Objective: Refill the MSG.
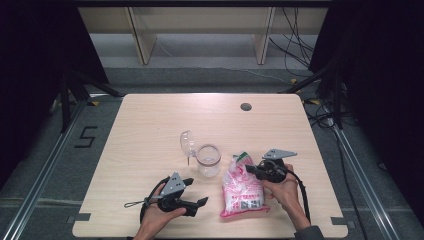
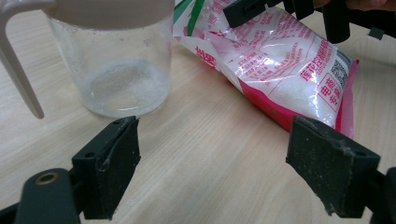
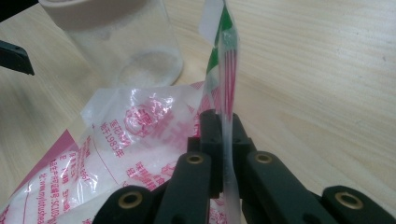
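We are pinching the sugar bag [image 3: 140, 140] top with the right gripper [image 3: 223, 135] to lift it toward the open jar [image 1: 208, 160], while the left gripper [image 2: 212, 163] is waiting with jaws spread.

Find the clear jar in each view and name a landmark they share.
High view: the clear jar stands at table centre, left of the bag.
Left gripper view: upper left, above the left jaw.
Right gripper view: upper left.
Shared landmark: the pink-and-white bag beside it.
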The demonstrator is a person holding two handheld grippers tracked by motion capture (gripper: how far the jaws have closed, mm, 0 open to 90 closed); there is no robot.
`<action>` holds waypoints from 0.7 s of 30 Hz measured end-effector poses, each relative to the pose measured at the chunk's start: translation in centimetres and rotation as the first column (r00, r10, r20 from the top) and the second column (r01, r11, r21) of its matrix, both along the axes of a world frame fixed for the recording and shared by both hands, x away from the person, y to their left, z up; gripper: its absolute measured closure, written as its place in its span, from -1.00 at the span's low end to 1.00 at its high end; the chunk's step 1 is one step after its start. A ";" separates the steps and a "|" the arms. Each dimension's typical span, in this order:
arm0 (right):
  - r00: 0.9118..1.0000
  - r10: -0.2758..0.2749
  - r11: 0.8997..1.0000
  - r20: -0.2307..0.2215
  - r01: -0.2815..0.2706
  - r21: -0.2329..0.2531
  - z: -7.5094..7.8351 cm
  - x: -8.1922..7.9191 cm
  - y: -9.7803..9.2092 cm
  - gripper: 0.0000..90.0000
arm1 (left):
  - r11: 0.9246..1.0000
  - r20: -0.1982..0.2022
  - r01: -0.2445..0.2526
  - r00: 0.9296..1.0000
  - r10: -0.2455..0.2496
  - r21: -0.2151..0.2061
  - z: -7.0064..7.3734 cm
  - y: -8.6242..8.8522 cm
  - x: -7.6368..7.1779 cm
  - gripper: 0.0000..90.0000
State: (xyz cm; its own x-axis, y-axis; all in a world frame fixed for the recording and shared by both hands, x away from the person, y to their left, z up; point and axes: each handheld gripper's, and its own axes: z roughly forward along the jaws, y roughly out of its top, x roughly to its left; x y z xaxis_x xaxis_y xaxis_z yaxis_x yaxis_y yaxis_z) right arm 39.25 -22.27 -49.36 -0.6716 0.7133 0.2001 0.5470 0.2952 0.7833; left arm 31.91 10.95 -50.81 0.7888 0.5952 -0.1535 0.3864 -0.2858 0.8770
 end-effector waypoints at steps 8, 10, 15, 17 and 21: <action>0.998 0.017 0.998 0.057 -0.020 0.054 1.3 -0.6 -0.1 1.00 | 1.000 -0.006 0.017 1.000 -0.017 0.001 -0.1 -0.5 -0.2 -0.63; 0.996 0.022 0.997 0.086 -0.028 0.065 1.9 -0.9 -0.1 1.00 | 1.000 -0.013 0.017 1.000 -0.017 -0.021 -0.1 -0.8 -0.4 -0.63; 0.994 0.010 0.995 0.106 -0.021 0.102 3.7 -1.8 -0.3 1.00 | 0.998 -0.044 0.047 0.998 -0.049 -0.047 -0.1 -1.3 -0.4 -0.63; 0.990 0.027 0.993 0.142 -0.043 0.112 4.0 -1.7 -0.4 1.00 | 0.995 -0.053 0.062 0.996 -0.066 -0.073 0.1 -2.1 -0.5 -0.61; 0.989 0.012 0.991 0.146 -0.031 0.128 4.7 -2.3 -0.1 1.00 | 0.995 -0.032 0.099 0.995 -0.099 -0.005 0.1 -3.5 -0.6 -0.61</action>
State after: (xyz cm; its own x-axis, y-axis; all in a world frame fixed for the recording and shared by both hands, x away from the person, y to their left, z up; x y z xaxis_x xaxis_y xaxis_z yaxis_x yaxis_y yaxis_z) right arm 36.99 -22.36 -44.61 -0.7153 0.6726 0.1899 0.4198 0.1962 0.8861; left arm 31.34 7.44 -50.68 0.8386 0.5135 -0.1817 0.3841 -0.3210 0.8657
